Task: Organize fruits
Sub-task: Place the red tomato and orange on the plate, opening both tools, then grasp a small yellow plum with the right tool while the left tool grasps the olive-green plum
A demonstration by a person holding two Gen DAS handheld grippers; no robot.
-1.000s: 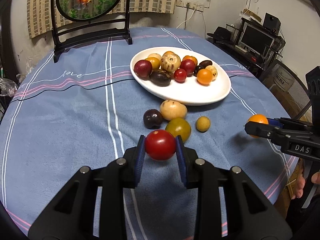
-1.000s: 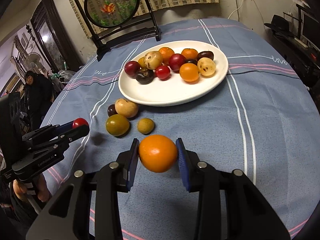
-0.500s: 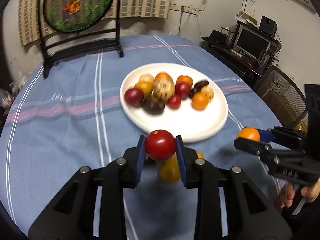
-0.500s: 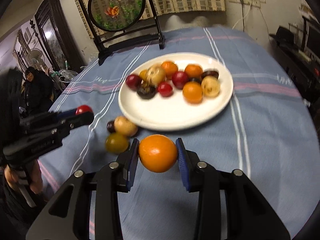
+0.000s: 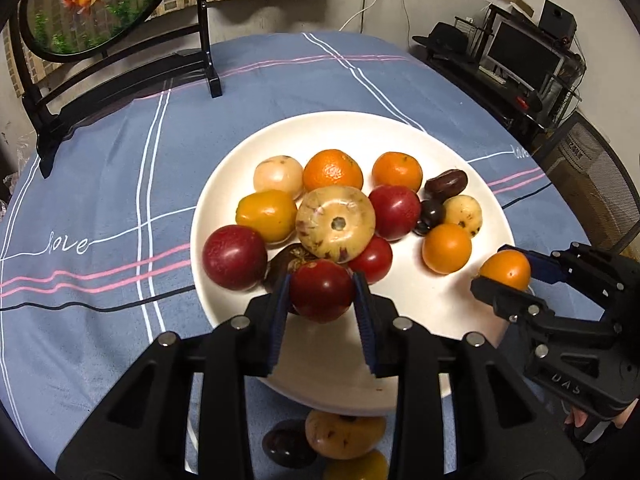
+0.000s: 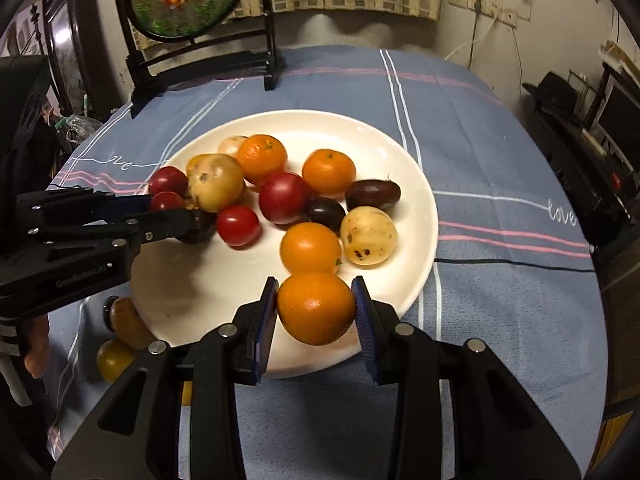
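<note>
A white oval plate on the blue cloth holds several fruits: oranges, red, yellow, pale and dark ones. My left gripper hovers over the plate's near left part with a red fruit between its pads. Its jaws are opening, and the pads still touch the fruit. My right gripper is over the plate's near right rim with an orange between its pads. These jaws are easing open too, still in contact.
Three loose fruits lie on the cloth by the plate's near edge: a tan one, a dark one and a yellow-green one. A round goldfish screen on a black stand stands at the back. A desk with a monitor is to the right.
Both grippers carried their fruits forward from the cloth to above the plate. The loose fruits now lie behind and beneath the fingers.
</note>
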